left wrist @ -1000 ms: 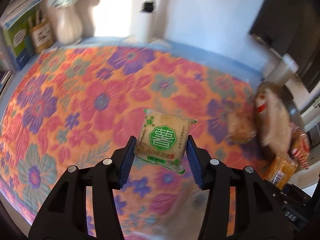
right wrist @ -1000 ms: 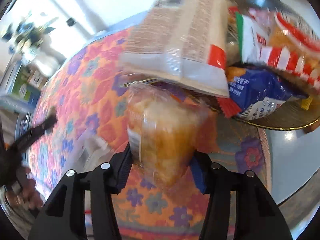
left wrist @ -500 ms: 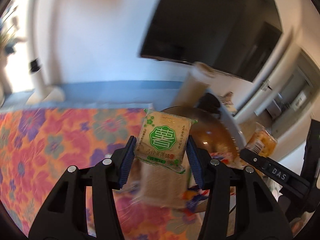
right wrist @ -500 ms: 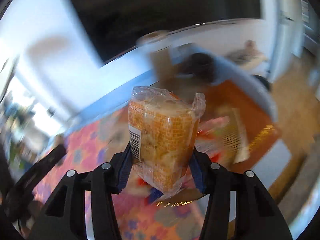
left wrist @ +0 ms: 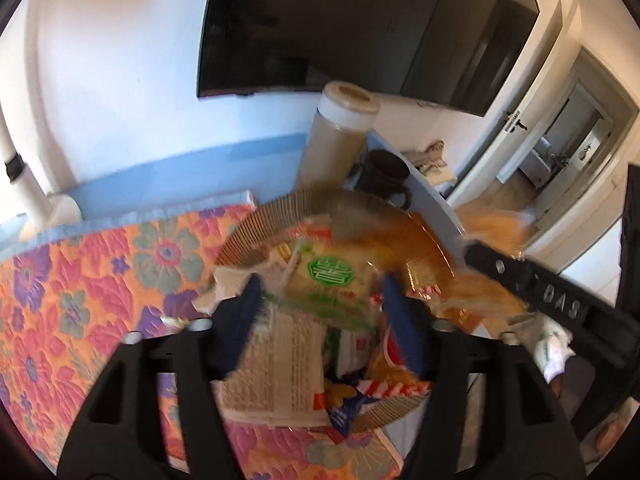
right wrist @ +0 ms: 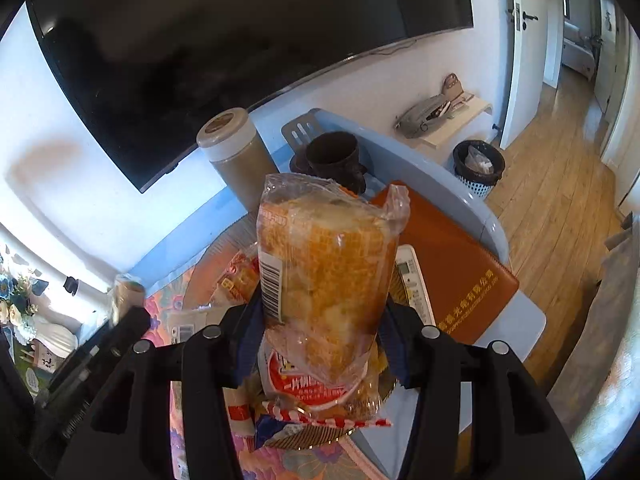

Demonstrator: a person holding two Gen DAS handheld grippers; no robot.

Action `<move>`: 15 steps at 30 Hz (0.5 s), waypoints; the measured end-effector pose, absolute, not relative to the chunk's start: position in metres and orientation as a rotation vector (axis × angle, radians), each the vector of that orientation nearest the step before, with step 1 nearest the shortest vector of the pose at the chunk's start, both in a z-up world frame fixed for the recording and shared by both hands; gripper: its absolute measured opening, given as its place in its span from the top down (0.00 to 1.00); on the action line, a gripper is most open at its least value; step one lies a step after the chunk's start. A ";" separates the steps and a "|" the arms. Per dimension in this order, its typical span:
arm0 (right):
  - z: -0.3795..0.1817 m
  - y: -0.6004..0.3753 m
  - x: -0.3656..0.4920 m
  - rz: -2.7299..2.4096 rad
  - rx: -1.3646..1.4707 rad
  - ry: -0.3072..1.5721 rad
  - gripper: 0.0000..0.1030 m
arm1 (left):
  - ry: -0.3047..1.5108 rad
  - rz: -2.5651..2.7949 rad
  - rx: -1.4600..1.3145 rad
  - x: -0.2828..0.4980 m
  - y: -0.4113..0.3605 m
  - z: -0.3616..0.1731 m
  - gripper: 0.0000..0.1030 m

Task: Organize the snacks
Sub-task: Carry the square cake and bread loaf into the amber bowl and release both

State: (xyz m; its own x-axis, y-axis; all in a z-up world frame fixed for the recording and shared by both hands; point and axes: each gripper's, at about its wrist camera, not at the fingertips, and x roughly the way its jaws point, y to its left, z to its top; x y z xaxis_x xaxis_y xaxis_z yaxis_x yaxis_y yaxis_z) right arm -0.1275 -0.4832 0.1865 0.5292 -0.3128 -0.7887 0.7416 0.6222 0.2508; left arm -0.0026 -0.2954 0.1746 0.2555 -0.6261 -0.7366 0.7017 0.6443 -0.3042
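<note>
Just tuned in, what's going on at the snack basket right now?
A person is loading snacks into the woven basket. The left gripper has just been opening above it, and the green-label packet lies loose between its pads, dropping onto the pile. The right gripper grips the orange bread pack upright over the basket, not yet released.
</note>
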 end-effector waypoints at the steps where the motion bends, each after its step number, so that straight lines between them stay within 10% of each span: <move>1: 0.187 -0.484 -0.125 -0.679 0.626 0.773 0.49 | 0.958 -0.904 0.084 -0.003 -0.293 0.174 0.12; 5: 0.189 -0.484 -0.121 -0.655 0.624 0.754 0.23 | 0.928 -0.899 0.068 -0.006 -0.277 0.175 0.10; 15: 0.173 -0.476 -0.140 -0.558 0.706 0.762 0.23 | 1.007 -0.555 -0.038 0.027 -0.141 0.126 0.07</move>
